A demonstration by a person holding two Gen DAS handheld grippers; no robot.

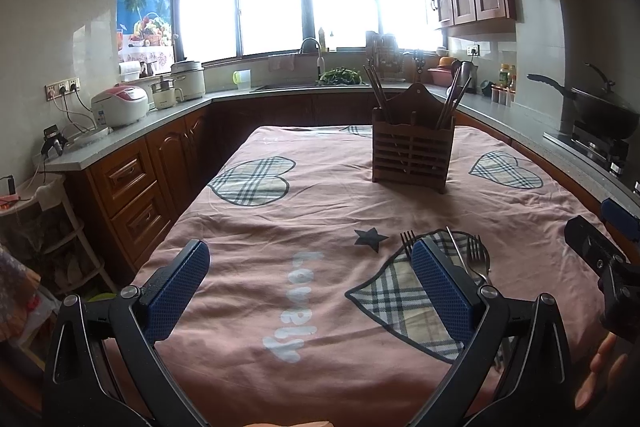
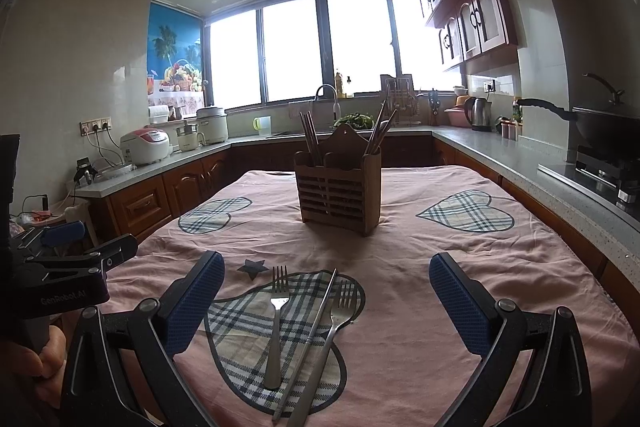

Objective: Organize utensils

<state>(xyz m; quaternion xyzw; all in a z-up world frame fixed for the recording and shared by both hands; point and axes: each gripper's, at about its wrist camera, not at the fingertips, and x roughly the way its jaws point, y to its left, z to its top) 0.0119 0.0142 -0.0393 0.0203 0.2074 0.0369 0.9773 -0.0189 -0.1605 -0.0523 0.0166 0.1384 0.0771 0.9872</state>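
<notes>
Both the left gripper (image 1: 310,269) and right gripper (image 2: 326,281) are released; two forks (image 2: 276,323) lie near, the wooden holder (image 2: 340,193) stands far.

"Lovely" on the tablecloth (image 1: 256,187); "GenRobot.AI" on the left hand-held gripper (image 2: 72,259).

left wrist: low over tablecloth (image 1: 320,203), facing windows | right wrist: same | shared: utensil holder (image 2: 340,183)
</notes>
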